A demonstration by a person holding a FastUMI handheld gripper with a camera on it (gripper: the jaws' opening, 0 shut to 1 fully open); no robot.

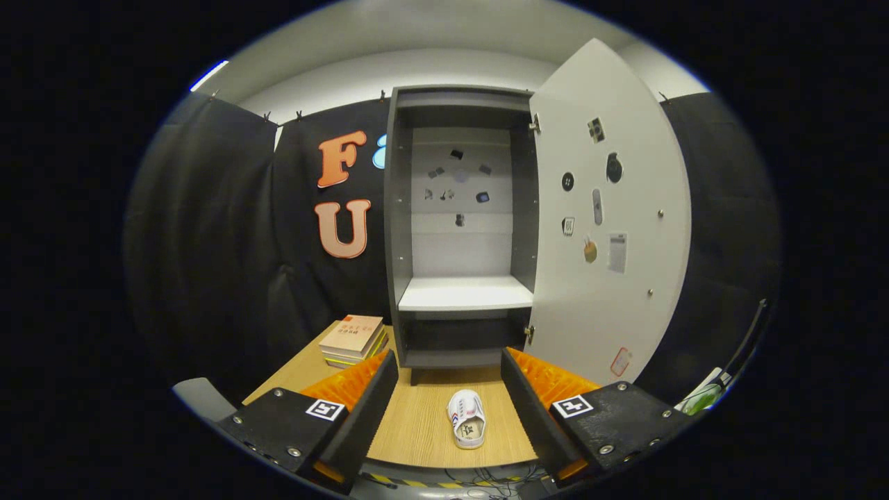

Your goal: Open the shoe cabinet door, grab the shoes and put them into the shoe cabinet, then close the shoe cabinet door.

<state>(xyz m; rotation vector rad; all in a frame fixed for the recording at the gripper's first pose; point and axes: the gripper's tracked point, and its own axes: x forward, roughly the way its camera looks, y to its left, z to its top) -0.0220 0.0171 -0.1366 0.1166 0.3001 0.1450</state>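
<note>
The tool [449,410] hangs wide open above the near tabletop [417,423], with the shoe [467,418] lying between its fingers and bare wood on both sides of it. Ahead, the path to the cabinet [462,229] is free. The door [611,215] stands swung out to the right, walling that side. The shelf [465,293] is bare, with tall room above it. Books [353,340] block the far left, just beside the cabinet's foot.
</note>
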